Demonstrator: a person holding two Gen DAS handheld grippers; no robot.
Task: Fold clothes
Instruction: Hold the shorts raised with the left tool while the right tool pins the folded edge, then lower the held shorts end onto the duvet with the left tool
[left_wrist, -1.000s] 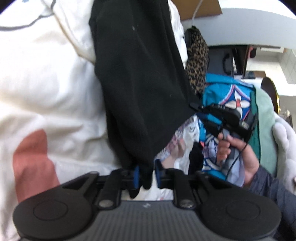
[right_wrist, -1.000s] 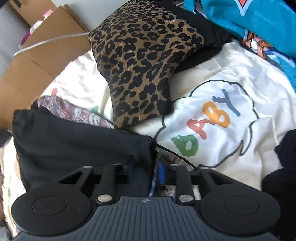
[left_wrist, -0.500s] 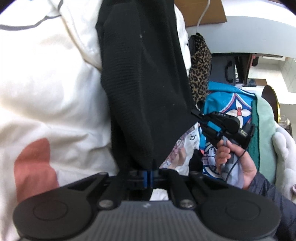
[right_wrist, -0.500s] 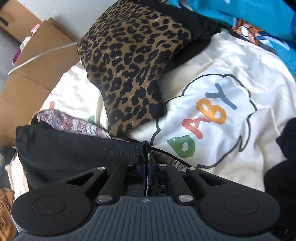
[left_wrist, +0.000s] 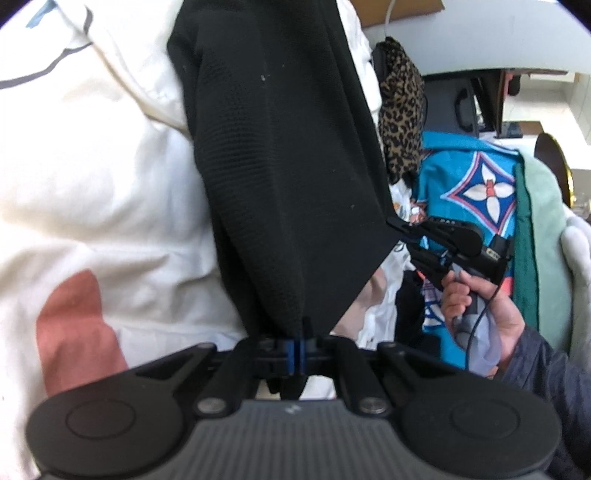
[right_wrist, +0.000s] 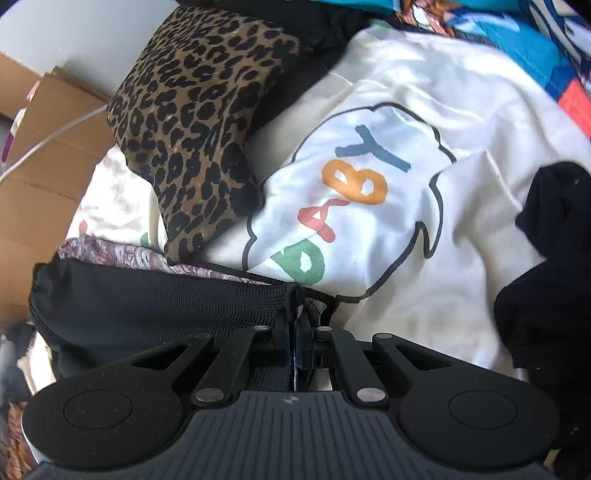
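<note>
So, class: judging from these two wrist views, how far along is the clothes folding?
Done: both corners gripped. The left gripper and right gripper are each shut on the black knit garment. In hand: it hangs stretched between them, unfolded. Left: every fold, plus the leopard-print piece and the BABY shirt.

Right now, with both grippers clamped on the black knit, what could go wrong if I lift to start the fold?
1. The left gripper pinches only a narrow corner of the black knit garment; it may slip out under tension.
2. The right gripper bites the hem right beside the patterned fabric underneath, so it might drag that up too.
3. The leopard-print piece lies close against the knit's far edge and could be pulled along.
</note>
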